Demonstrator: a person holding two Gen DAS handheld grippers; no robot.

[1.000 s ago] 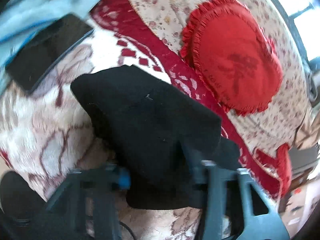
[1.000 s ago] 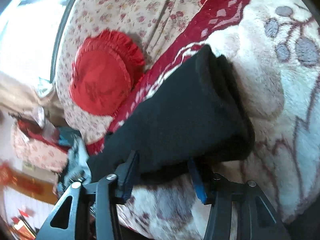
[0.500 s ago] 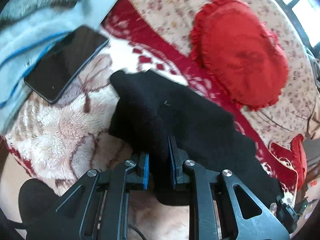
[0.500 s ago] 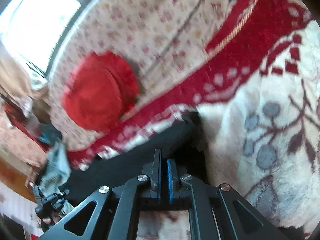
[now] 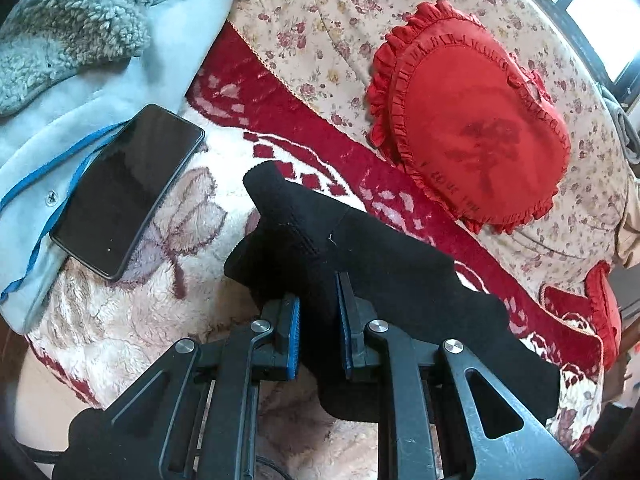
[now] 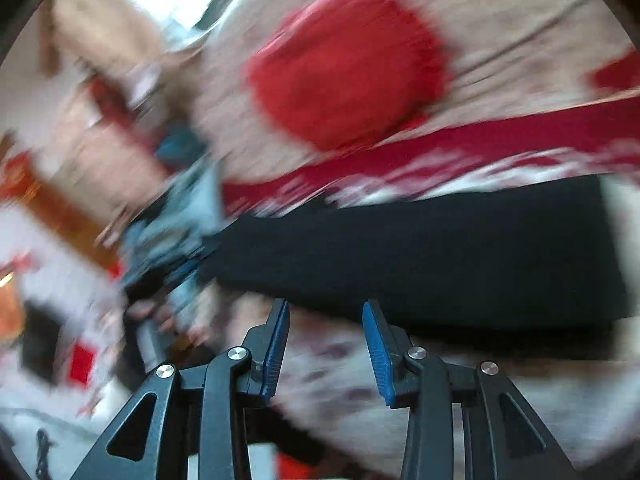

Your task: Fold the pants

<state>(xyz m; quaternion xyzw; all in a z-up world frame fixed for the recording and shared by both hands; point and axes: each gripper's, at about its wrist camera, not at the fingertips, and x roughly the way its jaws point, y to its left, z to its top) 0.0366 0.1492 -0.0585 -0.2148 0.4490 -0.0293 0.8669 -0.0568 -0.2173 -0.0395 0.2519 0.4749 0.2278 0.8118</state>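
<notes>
The black pants (image 5: 384,280) lie bunched on a plush cream-and-red blanket (image 5: 132,312) spread over what looks like a sofa or bed, stretched in a long band from the near left corner out towards the right. In the left wrist view a thick ridge of the fabric stands up between the left gripper (image 5: 317,330)'s blue-padded fingers (image 5: 293,330), which are closed onto it; the pinch sits near one end of the garment, probably so that this end can be lifted and carried over the rest as a fold. One pointed corner of cloth juts up beyond the grip, so the layers are not yet squared

The right wrist view is heavily blurred. There the pants (image 6: 420,252) show as a dark band across the frame just beyond the right gripper (image 6: 326,342), whose fingers are spread apart with nothing between them; it seems free, likely positioned to take a fresh hold on the near edge

A black phone (image 5: 128,190) rests partly on a pale blue fleece-lined jacket (image 5: 80,60) to the left, close to the folding area, so a swung fold could brush it. A red heart-shaped cushion (image 5: 472,128) leans on the floral backrest (image 5: 320,12) behind, well apart from the work
</notes>
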